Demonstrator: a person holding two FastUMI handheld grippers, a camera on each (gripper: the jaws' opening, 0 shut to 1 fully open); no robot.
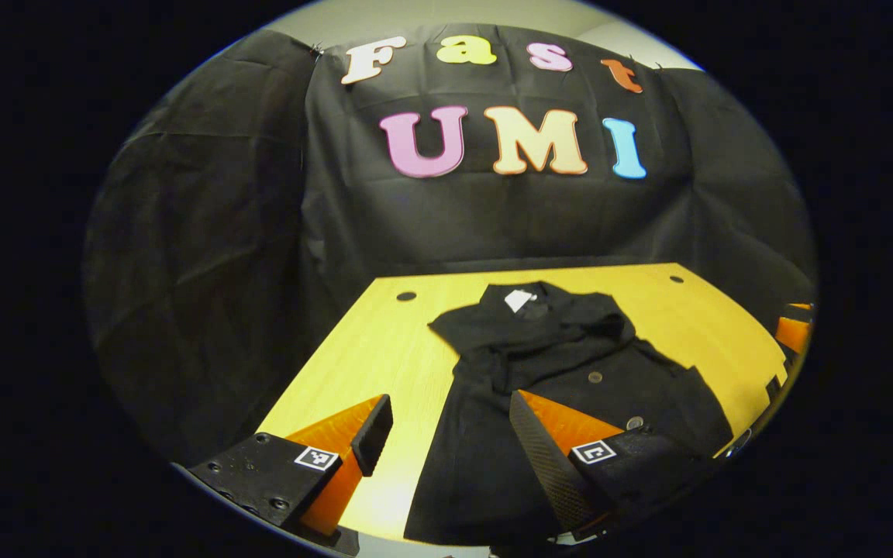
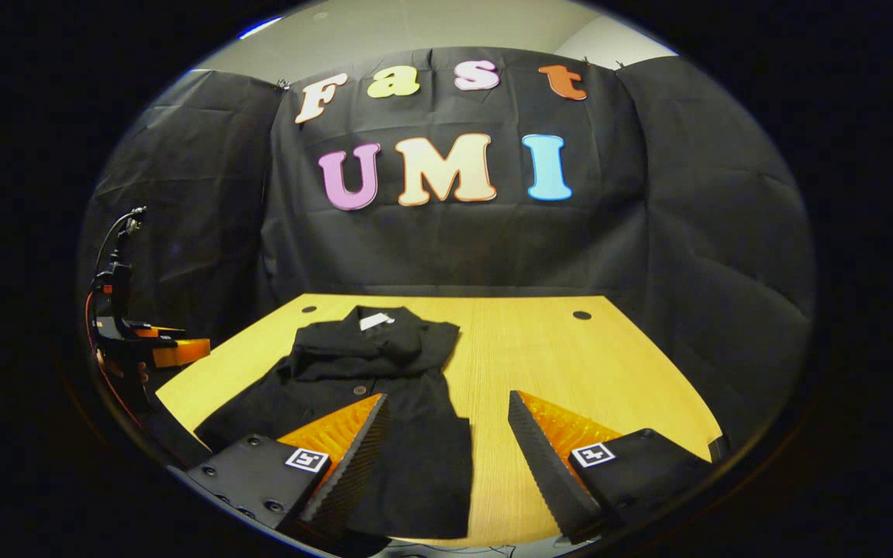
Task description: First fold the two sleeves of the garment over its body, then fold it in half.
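A black garment (image 1: 563,380) lies flat on the yellow counter (image 1: 384,349), collar at the far end, hem toward the near edge, with one sleeve (image 1: 694,403) spread to the right in the left gripper view. The left hand-held gripper (image 1: 450,434) hovers wide open above the hem, gripping nothing. The right hand-held gripper (image 2: 446,442) is likewise spread wide and empty, near the garment's right edge.

Black garment (image 1: 539,387), yellow wood-grain table (image 1: 384,349), orange-black fingers (image 1: 373,434).
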